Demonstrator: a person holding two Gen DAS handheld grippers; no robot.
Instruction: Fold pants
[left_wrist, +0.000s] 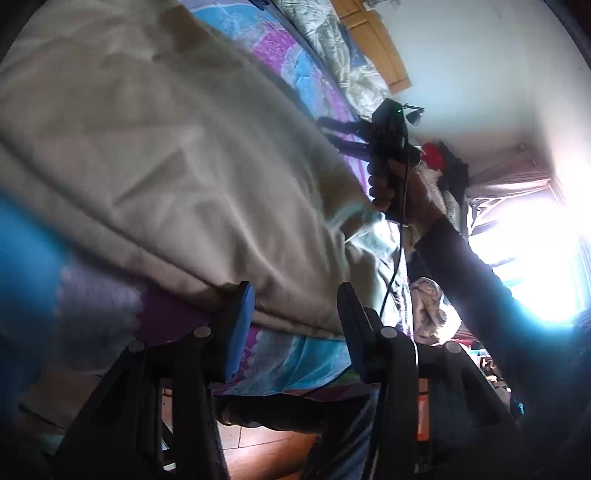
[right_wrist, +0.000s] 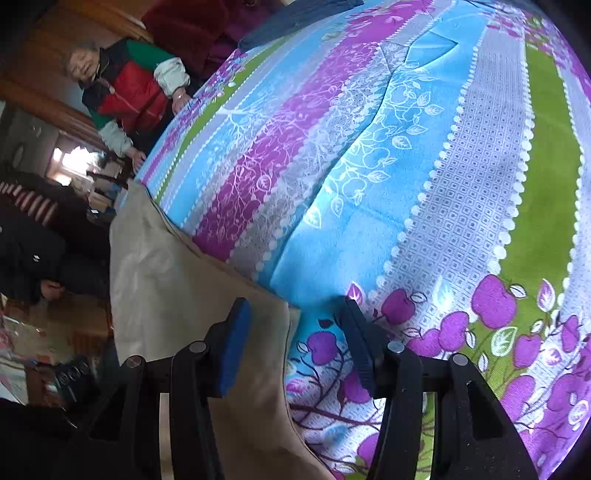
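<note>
Beige pants (left_wrist: 166, 166) lie spread over a bed with a striped blue, purple and green bedspread (left_wrist: 295, 358). In the left wrist view my left gripper (left_wrist: 297, 325) is open at the near hem, and the folded edge of the cloth sits in the gap between its blue pads. Farther along the pants, a hand holds my right gripper (left_wrist: 328, 133) over the cloth. In the right wrist view the right gripper (right_wrist: 295, 343) is open, with the edge of the pants (right_wrist: 166, 280) under its left finger and bedspread (right_wrist: 406, 166) under the right one.
A person in a red and green vest (right_wrist: 125, 96) leans on the far side of the bed. A bright window (left_wrist: 535, 258) and piled clothes (left_wrist: 443, 162) are past the bed's end. Wooden floor (left_wrist: 266, 450) shows below the bed edge.
</note>
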